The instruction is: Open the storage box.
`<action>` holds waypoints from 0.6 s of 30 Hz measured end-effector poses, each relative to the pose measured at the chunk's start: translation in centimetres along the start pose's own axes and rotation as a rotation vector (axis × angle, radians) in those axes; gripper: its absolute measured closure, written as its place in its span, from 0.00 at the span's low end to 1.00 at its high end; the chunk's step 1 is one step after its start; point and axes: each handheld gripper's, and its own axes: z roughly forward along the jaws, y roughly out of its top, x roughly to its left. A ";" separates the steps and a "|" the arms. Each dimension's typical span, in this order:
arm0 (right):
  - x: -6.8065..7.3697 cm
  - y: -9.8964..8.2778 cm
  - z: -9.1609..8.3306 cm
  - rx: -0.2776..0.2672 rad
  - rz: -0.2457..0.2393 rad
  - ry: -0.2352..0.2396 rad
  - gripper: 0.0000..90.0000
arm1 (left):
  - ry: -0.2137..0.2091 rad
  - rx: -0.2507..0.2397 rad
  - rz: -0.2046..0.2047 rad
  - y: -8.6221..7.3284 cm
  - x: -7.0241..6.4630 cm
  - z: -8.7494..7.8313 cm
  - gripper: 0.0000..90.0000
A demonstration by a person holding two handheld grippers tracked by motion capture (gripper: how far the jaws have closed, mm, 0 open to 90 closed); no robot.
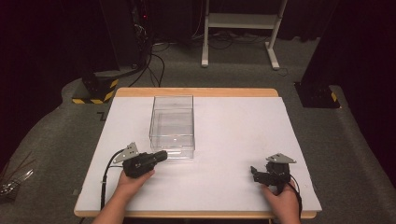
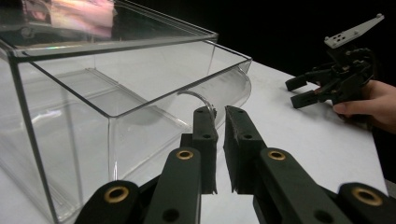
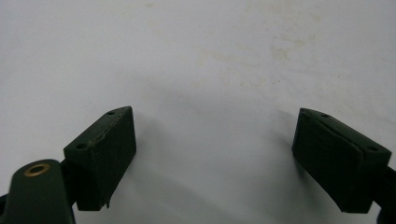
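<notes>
Left gripper [image 2: 219,114] nearly closed beside clear box [image 1: 172,126], nothing clamped; right gripper [image 3: 215,154] held apart over table [image 1: 233,140].

Desk clearances: one obstacle, broad open surface

We list the clear box [image 1: 172,127] as the sole obstruction, left of centre on the desk [image 1: 233,140]; our left gripper [image 1: 161,156] sits just beside its near corner, jaws nearly together. Between box and right gripper [image 1: 256,171] we have bare passage, likewise along the right side.
</notes>
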 end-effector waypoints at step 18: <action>0.0 0.0 0.0 -0.001 0.000 -0.001 0.15 | -0.060 0.033 0.012 -1.0 -2.6 -1.7 0.94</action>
